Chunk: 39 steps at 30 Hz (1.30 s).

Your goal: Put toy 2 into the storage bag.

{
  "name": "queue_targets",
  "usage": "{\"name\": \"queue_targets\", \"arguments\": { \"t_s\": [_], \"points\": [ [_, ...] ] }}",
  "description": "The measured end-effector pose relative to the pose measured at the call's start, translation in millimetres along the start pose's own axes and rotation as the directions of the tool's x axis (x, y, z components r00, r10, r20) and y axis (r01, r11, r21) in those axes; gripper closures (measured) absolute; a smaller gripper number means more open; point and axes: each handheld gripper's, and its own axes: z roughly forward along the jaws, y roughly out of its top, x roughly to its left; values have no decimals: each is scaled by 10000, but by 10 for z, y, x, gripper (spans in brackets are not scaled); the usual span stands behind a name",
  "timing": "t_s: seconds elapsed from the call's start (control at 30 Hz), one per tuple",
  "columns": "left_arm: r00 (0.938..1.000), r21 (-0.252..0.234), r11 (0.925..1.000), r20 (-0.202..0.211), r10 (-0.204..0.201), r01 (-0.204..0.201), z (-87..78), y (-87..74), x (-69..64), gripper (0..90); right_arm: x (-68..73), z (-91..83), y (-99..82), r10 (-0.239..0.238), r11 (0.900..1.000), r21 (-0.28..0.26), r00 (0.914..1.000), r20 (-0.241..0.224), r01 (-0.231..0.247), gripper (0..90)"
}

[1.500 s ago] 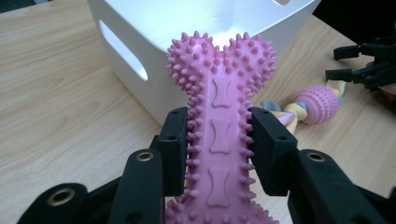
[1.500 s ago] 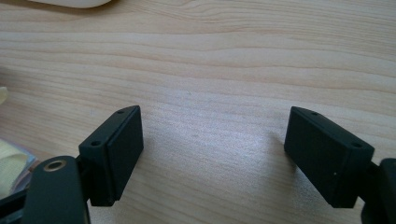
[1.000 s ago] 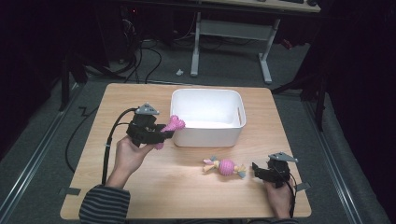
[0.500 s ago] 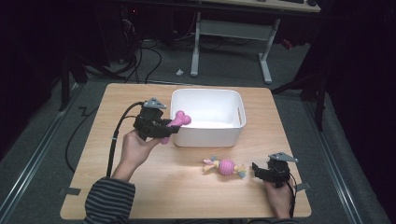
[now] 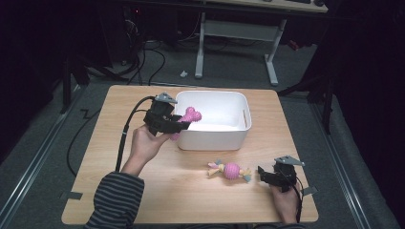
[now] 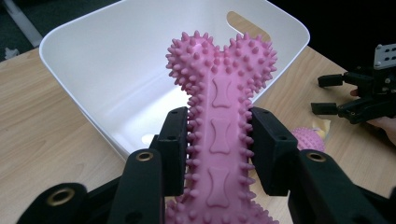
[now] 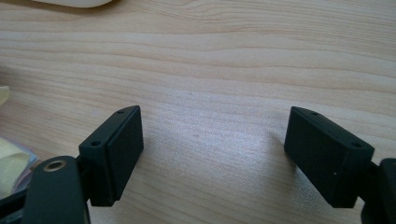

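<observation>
From the high view I am seeing my left gripper (image 5: pixel 184 125) holding the pink spiky rubber bone-shaped toy (image 5: pixel 187 119) at the near-left corner of the white rectangular plastic bin (image 5: pixel 239 133), which is sitting toward the far middle of the light wooden bench (image 5: pixel 110 157). The left gripper view is giving me what the high view cannot: both black jaws are pressing against the bone's narrow shaft, and its knobbed end (image 6: pixel 219 65) is poking out past the bin's rim (image 6: pixel 70 84) over the white interior. That view is also catching my right gripper (image 6: pixel 327 95) farther off, and a pink spiky ball (image 6: pixel 308 138) just beyond my right jaw.

Compared with a second ago, my left hand is sitting farther in and higher, and the bone, which was beside the bin's left wall, is now crossing over the rim. My right gripper (image 5: pixel 261 172) is resting in the same spot at the bench's near-right edge.

The right gripper view is showing its jaws spread wide with bare wood between them. The pink spiky ball toy with yellow and blue tassel ends (image 5: pixel 230 170) is lying on the bench just left of that gripper, not touching it.
</observation>
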Motion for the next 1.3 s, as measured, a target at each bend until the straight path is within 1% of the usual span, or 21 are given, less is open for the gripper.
{"name": "queue_targets", "arguments": {
  "t_s": [0.2, 0.33, 0.57, 0.7, 0.77, 0.87, 1.03, 1.23, 1.3],
  "points": [
    [10000, 136, 9999, -14, 77, -77, 72, 71, 0, 598, 0, 0, 0, -2, 10000, -1, 10000, -1, 2, 198],
    [9999, 41, 9999, -5, 128, -128, 100, 115, -2, 598, 1, 0, 0, -10, 10000, 2, 10000, -14, 10, 198],
    [9997, 123, 9996, -17, 256, -256, 153, 193, -10, 598, 1, 0, 0, -8, 10000, 0, 10000, -14, 8, 198],
    [9996, 66, 9996, 27, 271, -271, 181, 224, -14, 598, 1, 0, 0, -7, 10000, 0, 10000, -13, 7, 198],
    [9996, 66, 9996, 52, 271, -272, 211, 235, -15, 597, 1, 0, 0, -6, 10000, 2, 10000, -13, 6, 198],
    [9996, 204, 9994, 27, 289, -289, 279, 249, -9, 597, 1, 0, 0, -9, 10000, 3, 10000, -15, 9, 198],
    [9995, 173, 9994, 35, 304, -305, 330, 281, -9, 596, 1, 0, 0, -13, 10000, 1, 10000, -12, 13, 198],
    [9989, 224, 9987, -63, 460, -459, 426, 374, -23, 596, 1, 0, 0, -8, 10000, 2, 10000, -10, 8, 198],
    [9990, 198, 9988, 5, 439, -439, 459, 391, -27, 596, 2, 0, 0, -16, 10000, 4, 10000, -17, 16, 198]
  ]
}}
